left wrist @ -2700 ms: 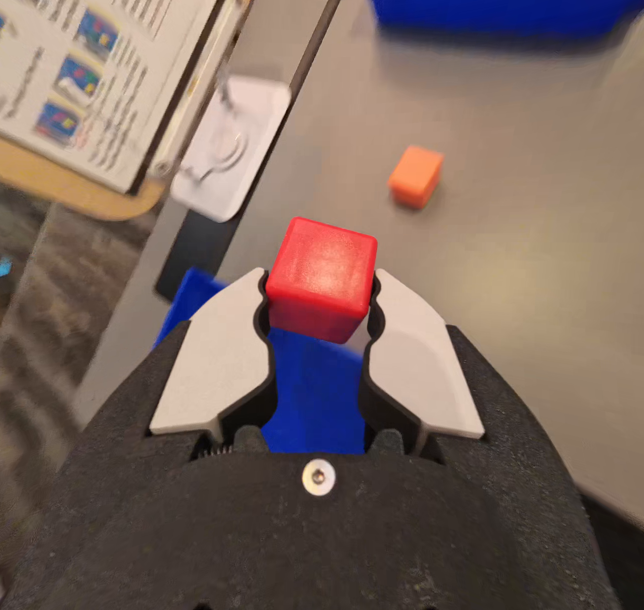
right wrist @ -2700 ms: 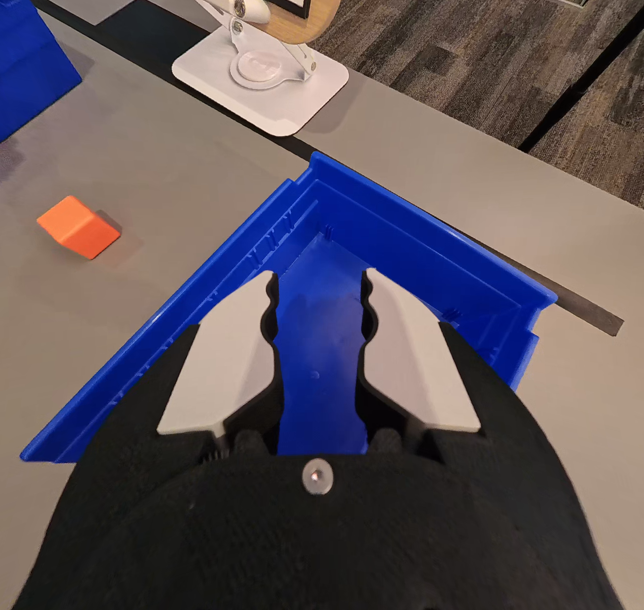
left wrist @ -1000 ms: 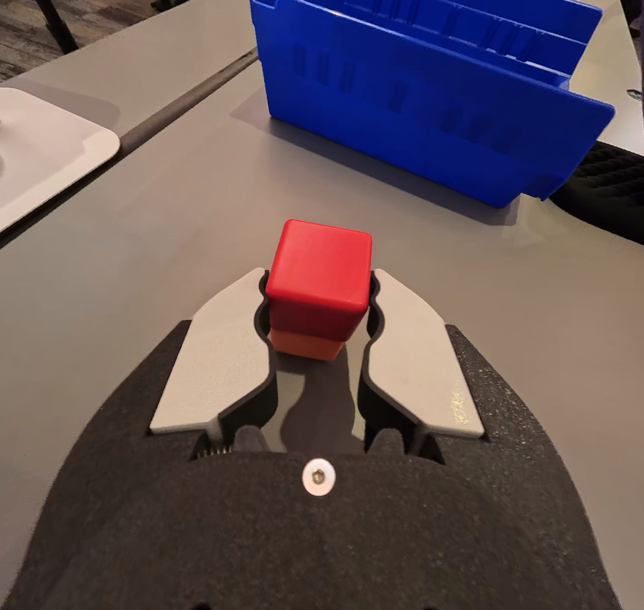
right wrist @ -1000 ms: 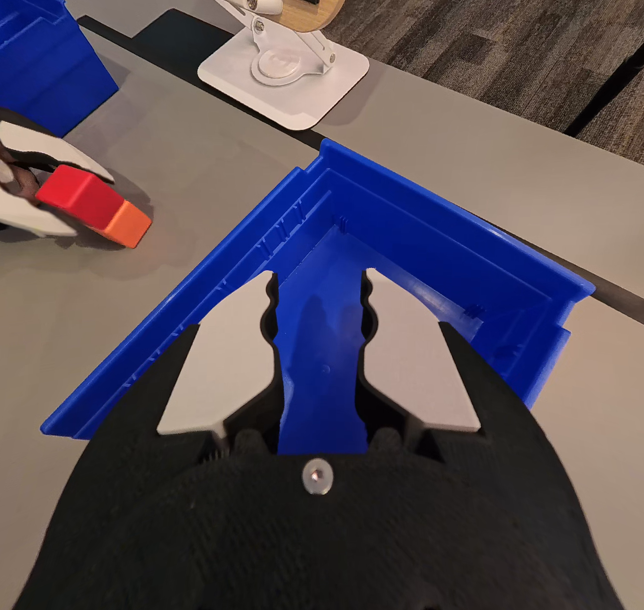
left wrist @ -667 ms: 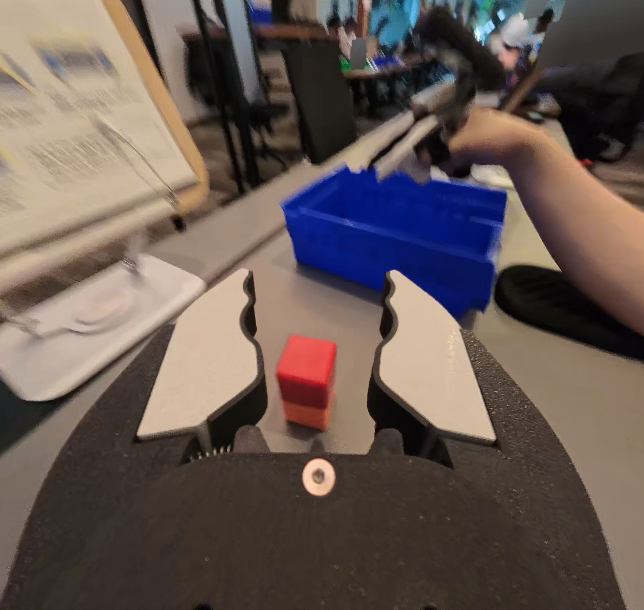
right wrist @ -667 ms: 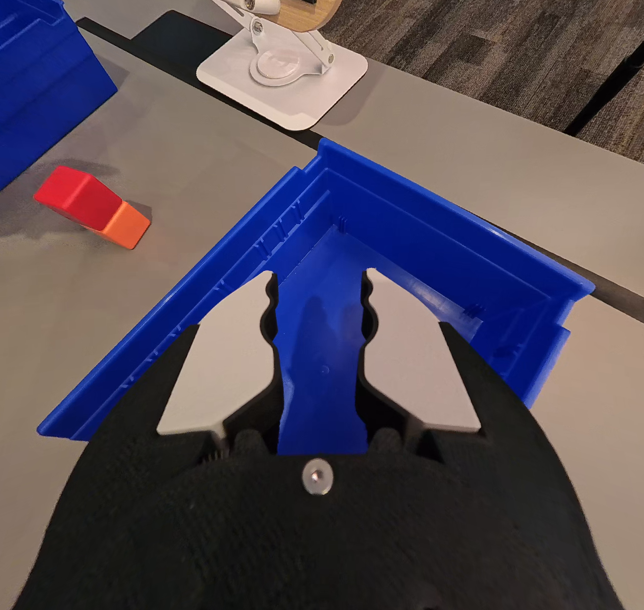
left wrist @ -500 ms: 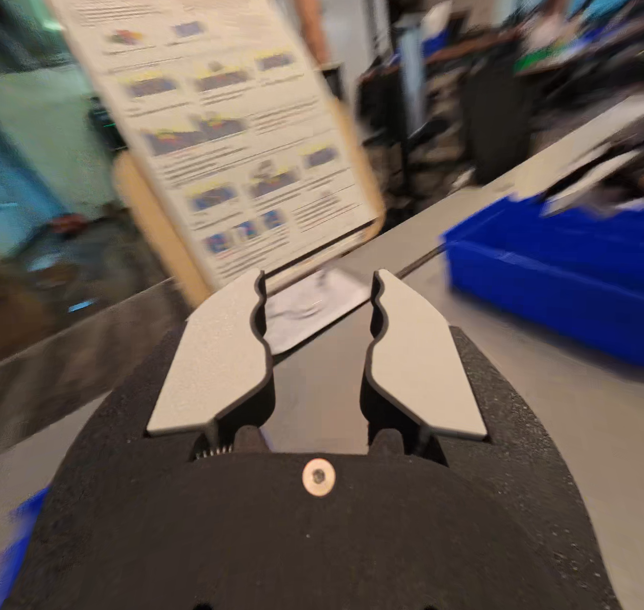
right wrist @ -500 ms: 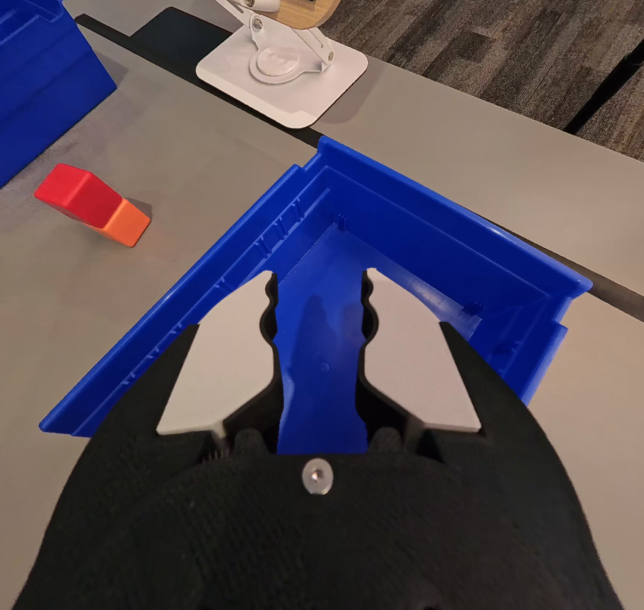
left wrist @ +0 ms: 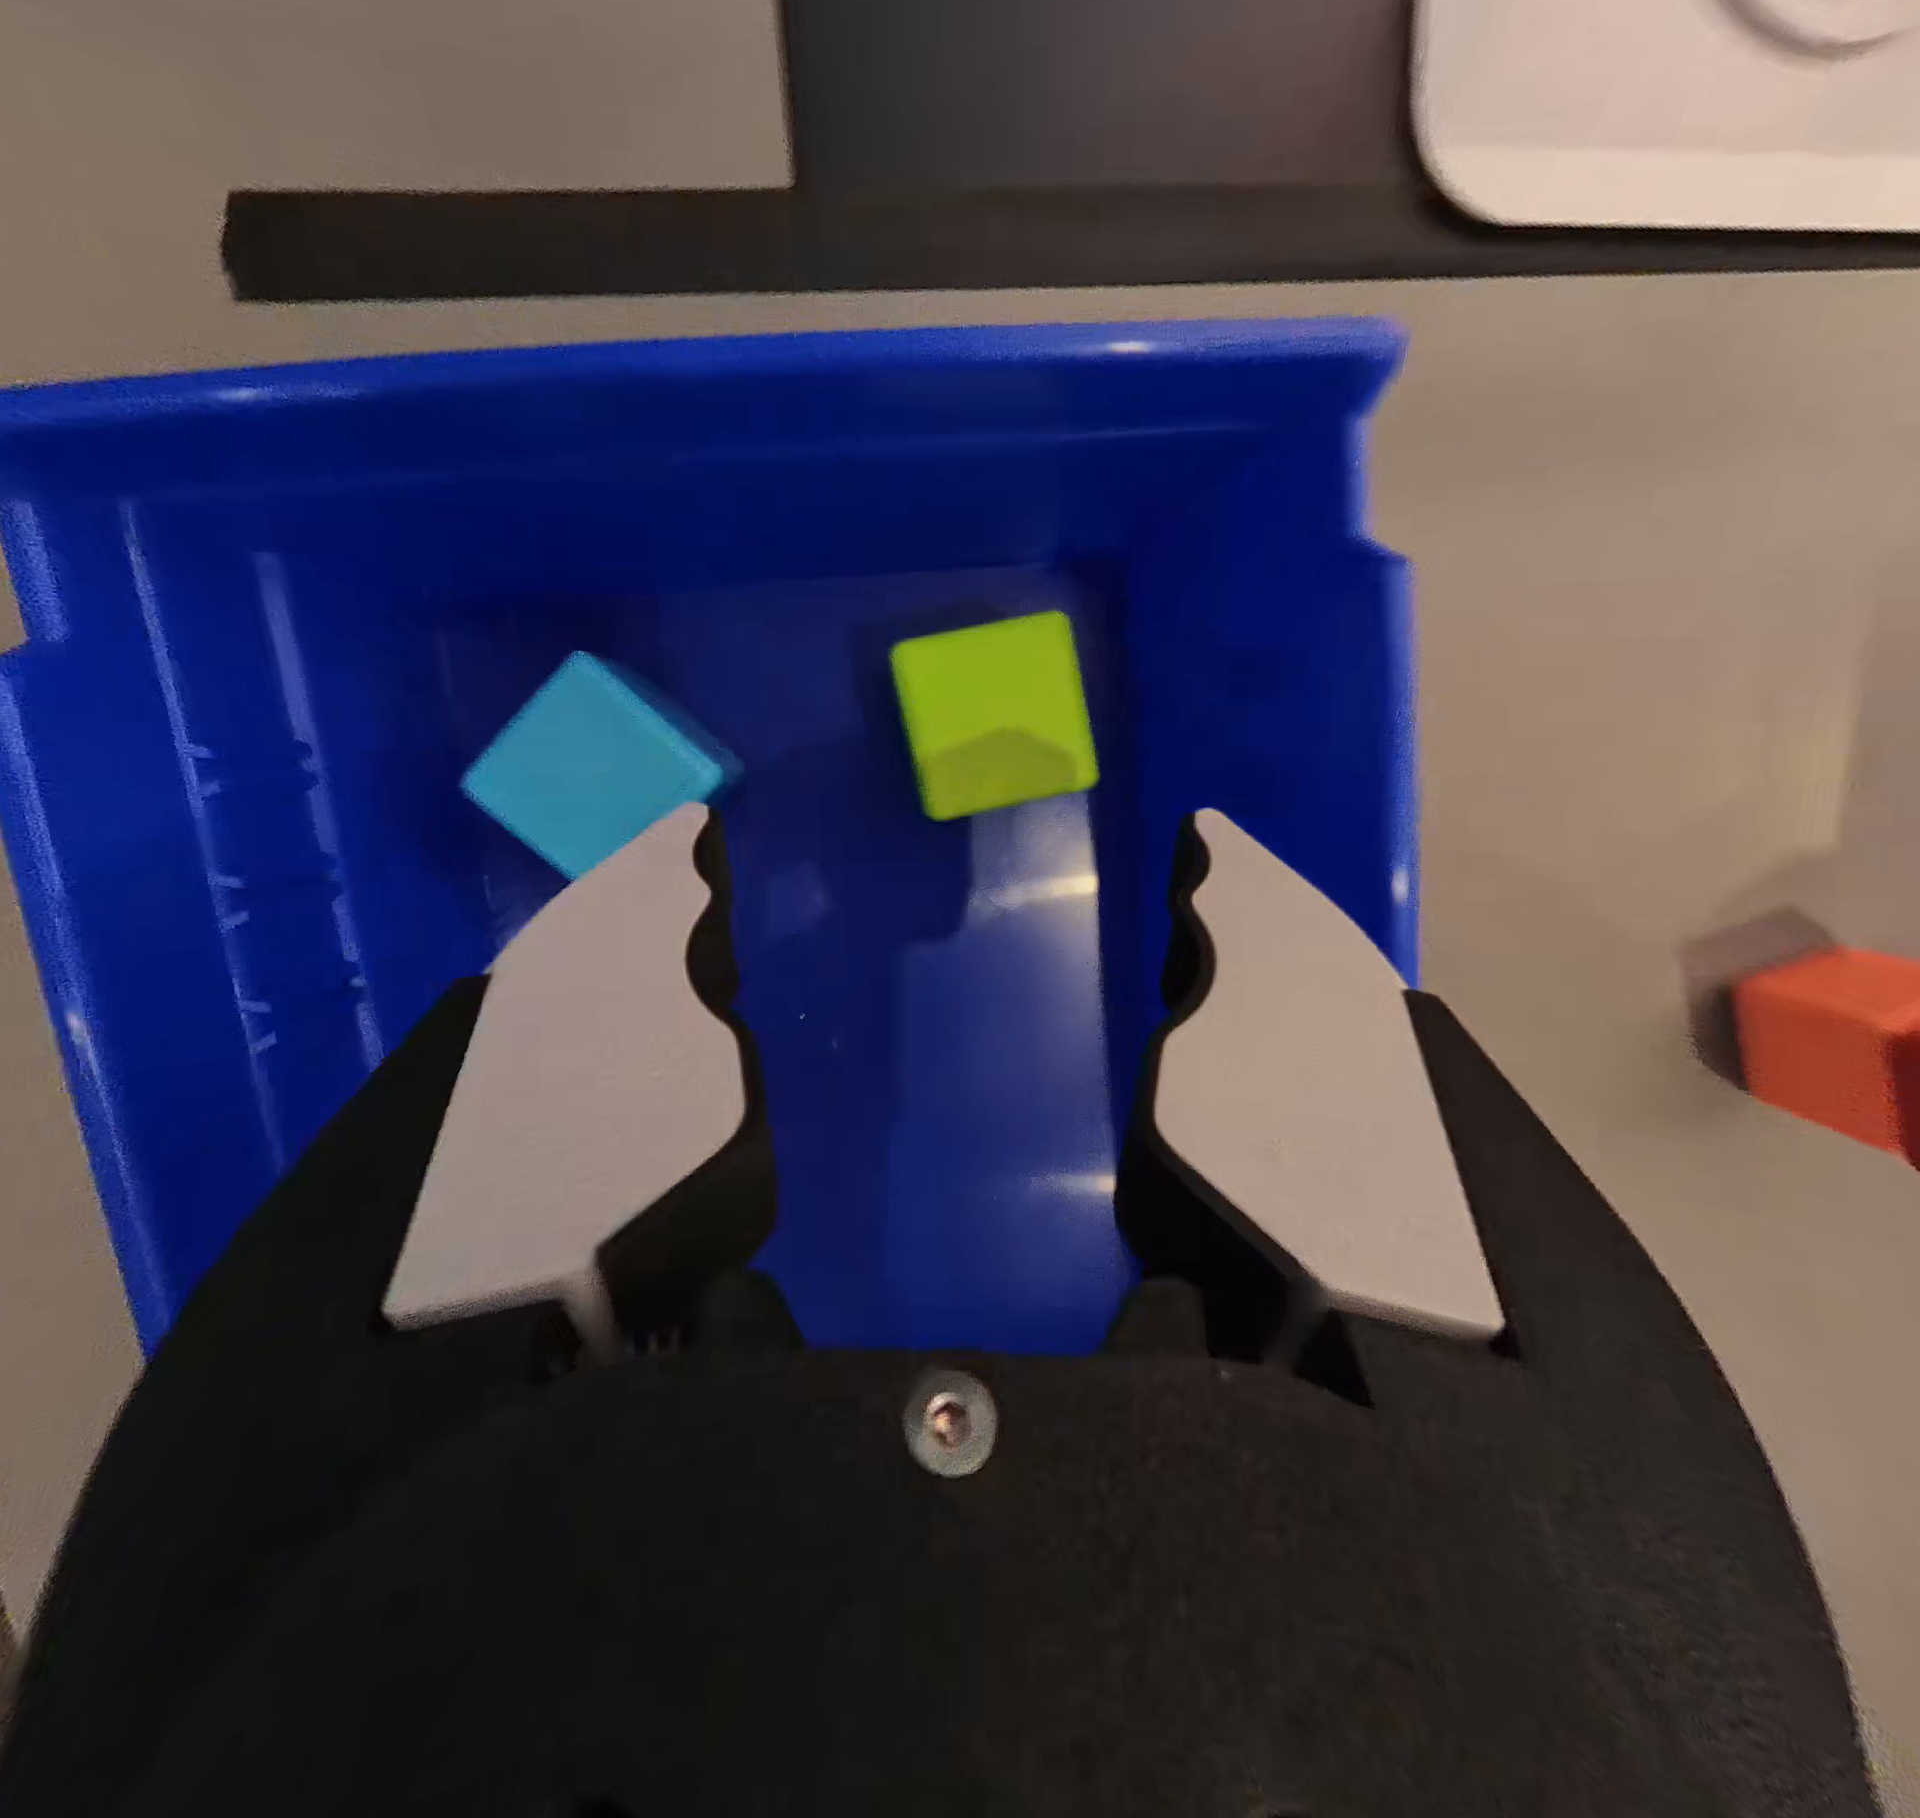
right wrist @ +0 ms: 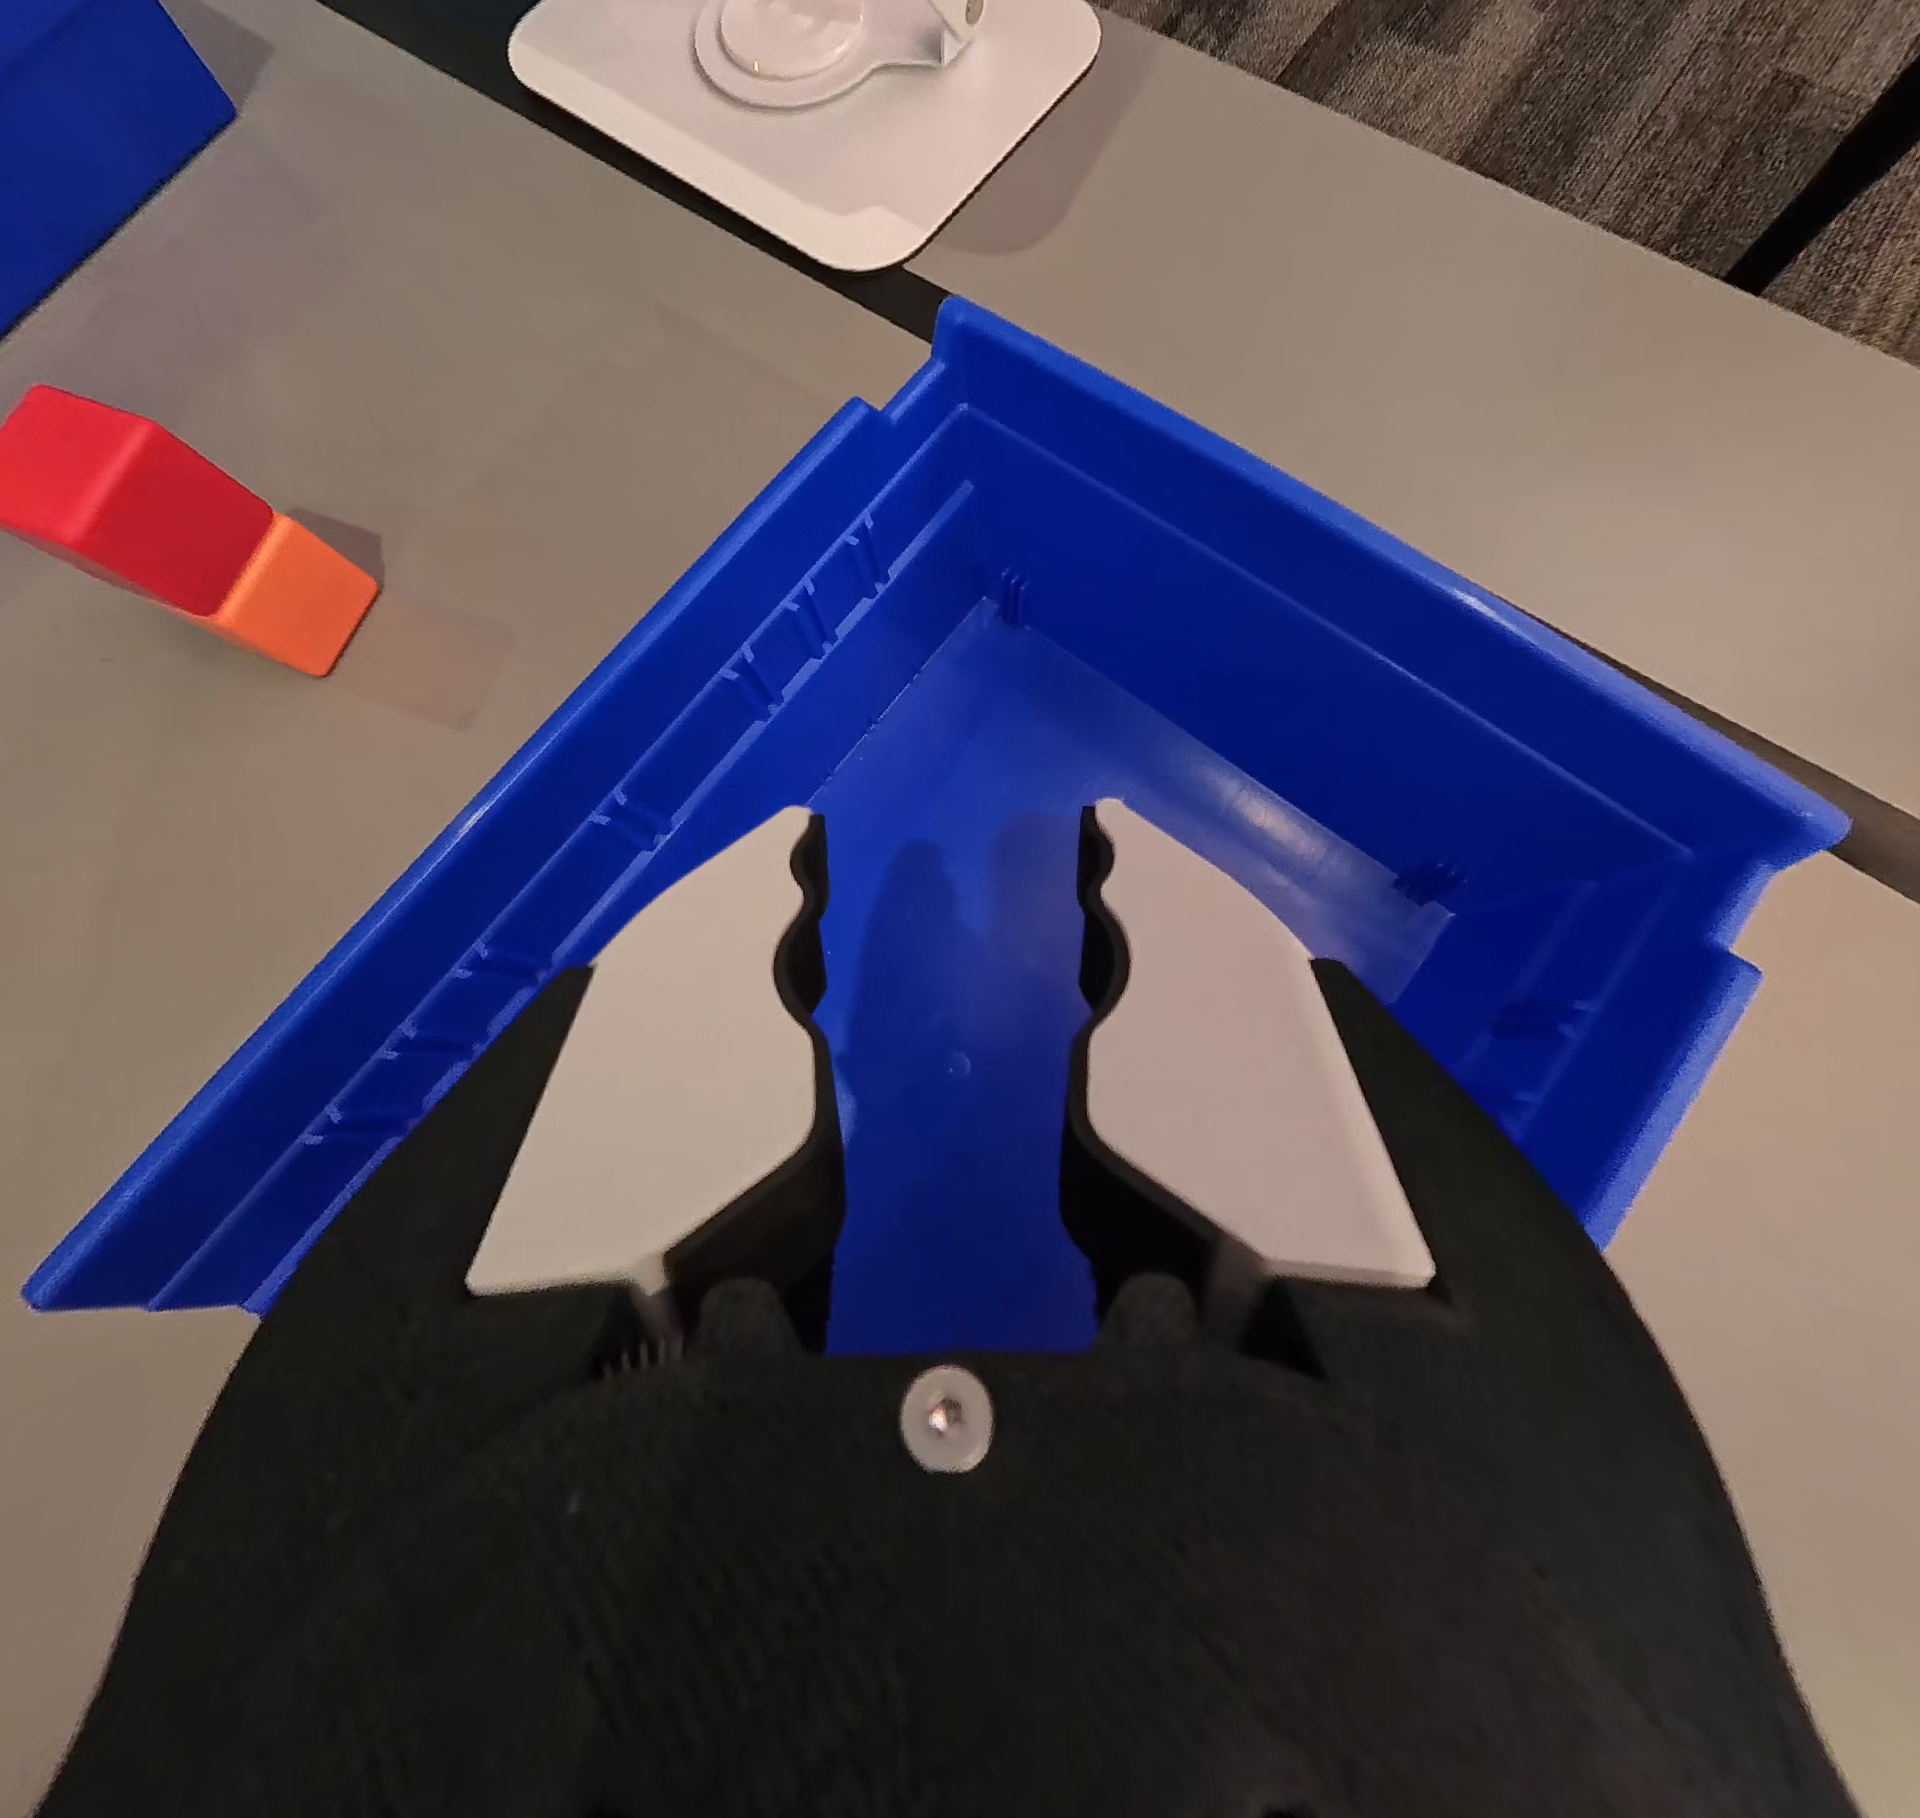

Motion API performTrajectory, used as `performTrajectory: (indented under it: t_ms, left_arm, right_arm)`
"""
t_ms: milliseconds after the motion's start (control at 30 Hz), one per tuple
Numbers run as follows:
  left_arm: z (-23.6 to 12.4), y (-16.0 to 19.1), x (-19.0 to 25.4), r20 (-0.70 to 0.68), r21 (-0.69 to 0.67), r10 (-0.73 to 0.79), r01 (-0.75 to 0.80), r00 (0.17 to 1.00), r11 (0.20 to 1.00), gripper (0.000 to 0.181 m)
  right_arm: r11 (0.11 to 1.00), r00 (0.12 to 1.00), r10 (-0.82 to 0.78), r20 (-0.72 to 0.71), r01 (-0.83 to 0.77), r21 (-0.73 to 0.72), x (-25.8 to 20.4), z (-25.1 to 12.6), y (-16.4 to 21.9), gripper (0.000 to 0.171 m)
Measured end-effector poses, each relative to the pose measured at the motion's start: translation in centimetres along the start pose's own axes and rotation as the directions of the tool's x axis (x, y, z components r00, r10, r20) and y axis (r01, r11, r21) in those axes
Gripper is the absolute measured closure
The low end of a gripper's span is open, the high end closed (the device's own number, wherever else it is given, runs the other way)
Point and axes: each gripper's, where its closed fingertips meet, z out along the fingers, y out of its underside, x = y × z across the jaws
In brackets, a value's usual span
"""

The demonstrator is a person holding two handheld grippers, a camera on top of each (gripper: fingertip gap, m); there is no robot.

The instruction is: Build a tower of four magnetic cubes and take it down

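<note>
A red cube point(right wrist: 114, 490) sits stacked on an orange cube point(right wrist: 301, 594) on the grey table, left of my right gripper; nothing holds them. The stack also shows at the right edge of the left wrist view point(left wrist: 1818, 1051). My left gripper point(left wrist: 945, 818) is open and empty above a blue bin point(left wrist: 727, 397). That bin holds a light blue cube point(left wrist: 592, 760) by the left fingertip and a green cube point(left wrist: 992, 714) just ahead of the gap between the fingers. My right gripper point(right wrist: 951, 812) is open and empty over a second blue bin point(right wrist: 1299, 563), whose visible floor is bare.
A white stand base point(right wrist: 800, 75) rests at the table's far edge, also at the top right of the left wrist view point(left wrist: 1662, 64). A dark gap point(left wrist: 1039, 241) runs between table sections. The other bin's corner point(right wrist: 83, 106) shows at the top left. The gap from one gripper's tips to the other's is roughly 55 cm.
My left gripper set the red cube on the orange one, opened, drew back and swung over to the bin with the blue and green cubes. My right gripper stayed open over its bin, shifting slightly.
</note>
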Motion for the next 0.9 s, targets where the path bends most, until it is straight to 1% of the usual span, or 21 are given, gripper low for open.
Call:
performTrajectory:
  t_ms: [67,167,233,333,433,633,733,900]
  left_arm:
    - [1.4,0.2,-0.2,0.022,-0.04,-0.035,0.035,0.999,0.999,0.099]
    - [3.1,0.8,0.1,0.023,-0.117,-0.105,0.107,0.994,0.987,0.091]
    - [4.0,1.0,-0.1,0.046,-0.146,-0.12,0.125,0.992,0.981,0.094]
    - [5.1,1.1,0.1,0.077,-0.162,-0.112,0.124,0.991,0.979,0.095]
    - [5.8,1.3,0.0,0.13,-0.192,-0.06,0.085,0.99,0.978,0.097]
    - [6.6,1.7,0.0,0.165,-0.233,-0.027,0.066,0.986,0.97,0.113]
    - [6.6,1.8,0.4,0.144,-0.248,-0.015,0.051,0.989,0.968,0.13]
    - [6.2,2.3,0.4,0.135,-0.302,0.046,-0.003,0.99,0.953,0.131]
  right_arm:
    - [1.0,1.0,-0.003,0.001,0.003,-0.014,-0.1,0.3,0.2,0.123]
    - [0.999,1.0,-0.009,-0.002,0.009,-0.036,-0.1,0.6,0.4,0.123]
    - [0.998,1.0,-0.016,-0.004,0.016,-0.057,-0.2,0.8,0.7,0.123]
    - [0.997,1.0,-0.021,-0.01,0.02,-0.071,-0.1,0.9,0.9,0.123]
    - [0.998,1.0,-0.016,-0.004,0.015,-0.064,-0.1,0.9,0.9,0.123]
    - [0.999,1.0,0.001,0.005,0.0,-0.053,0.3,0.7,1.0,0.123]
    - [0.999,1.0,0.006,0.01,-0.006,-0.046,0.4,0.5,1.0,0.123]
    - [0.999,1.0,0.009,0.018,-0.008,-0.042,0.4,0.4,1.0,0.124]
